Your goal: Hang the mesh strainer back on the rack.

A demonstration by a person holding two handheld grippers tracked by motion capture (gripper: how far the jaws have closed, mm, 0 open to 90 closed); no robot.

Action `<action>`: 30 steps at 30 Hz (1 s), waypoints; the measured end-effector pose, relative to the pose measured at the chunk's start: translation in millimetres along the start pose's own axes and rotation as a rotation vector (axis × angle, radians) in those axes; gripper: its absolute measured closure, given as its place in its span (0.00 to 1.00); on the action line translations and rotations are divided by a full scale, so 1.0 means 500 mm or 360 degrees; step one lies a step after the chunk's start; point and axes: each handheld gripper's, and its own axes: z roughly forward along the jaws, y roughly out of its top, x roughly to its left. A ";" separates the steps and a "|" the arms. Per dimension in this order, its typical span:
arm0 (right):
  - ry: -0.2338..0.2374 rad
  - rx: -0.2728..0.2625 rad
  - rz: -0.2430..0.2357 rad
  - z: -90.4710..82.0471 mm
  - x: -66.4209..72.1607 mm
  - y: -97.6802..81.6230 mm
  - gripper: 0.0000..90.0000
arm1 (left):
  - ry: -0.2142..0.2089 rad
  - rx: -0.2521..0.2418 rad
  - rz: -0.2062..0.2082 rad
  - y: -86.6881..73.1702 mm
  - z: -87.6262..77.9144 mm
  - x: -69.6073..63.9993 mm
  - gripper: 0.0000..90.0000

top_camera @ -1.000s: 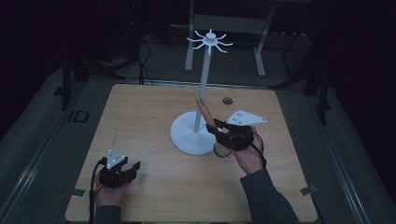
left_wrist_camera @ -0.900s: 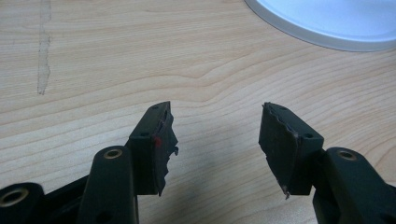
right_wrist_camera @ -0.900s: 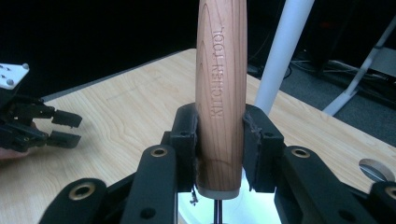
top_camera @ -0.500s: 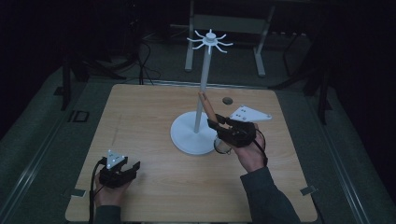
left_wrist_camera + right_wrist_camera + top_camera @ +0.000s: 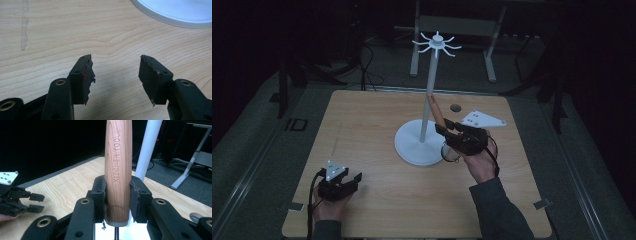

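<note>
A kitchen tool with a wooden handle (image 5: 435,108) (image 5: 118,157), engraved "KITCHEN TOOL", stands nearly upright in my right gripper (image 5: 446,129) (image 5: 117,195), whose jaws are shut on the handle's lower part. Its round metal end (image 5: 450,152) hangs below the hand. Just left of it stands a white hanging stand (image 5: 428,95) with a round base (image 5: 414,145) (image 5: 180,12), a pole (image 5: 148,145) and short prongs at the top (image 5: 437,44). My left gripper (image 5: 353,180) (image 5: 115,75) rests open on the table at the front left, nothing between its jaws.
The wooden table (image 5: 362,130) carries a small dark round spot (image 5: 455,107) behind the stand. Dark floor, cables and metal table legs (image 5: 492,55) lie beyond the far edge. From the right gripper view, the left gripper (image 5: 35,202) shows far off at the left.
My right gripper has shifted a little to the right and away with the tool, bringing the handle closer to the stand's pole. The left gripper has stayed put.
</note>
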 end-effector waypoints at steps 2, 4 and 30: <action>-0.0002 -0.0006 0.0006 -0.001 -0.001 0.001 0.77 | 0.0000 0.0000 0.0001 0.000 0.000 0.000 0.50; -0.0004 -0.0014 0.0012 -0.002 -0.002 0.003 0.77 | 0.0000 0.0001 0.0002 0.000 0.000 0.000 0.50; -0.0021 -0.0117 0.0066 -0.018 -0.011 0.030 0.77 | 0.0002 0.0000 -0.0001 0.000 0.000 0.001 0.50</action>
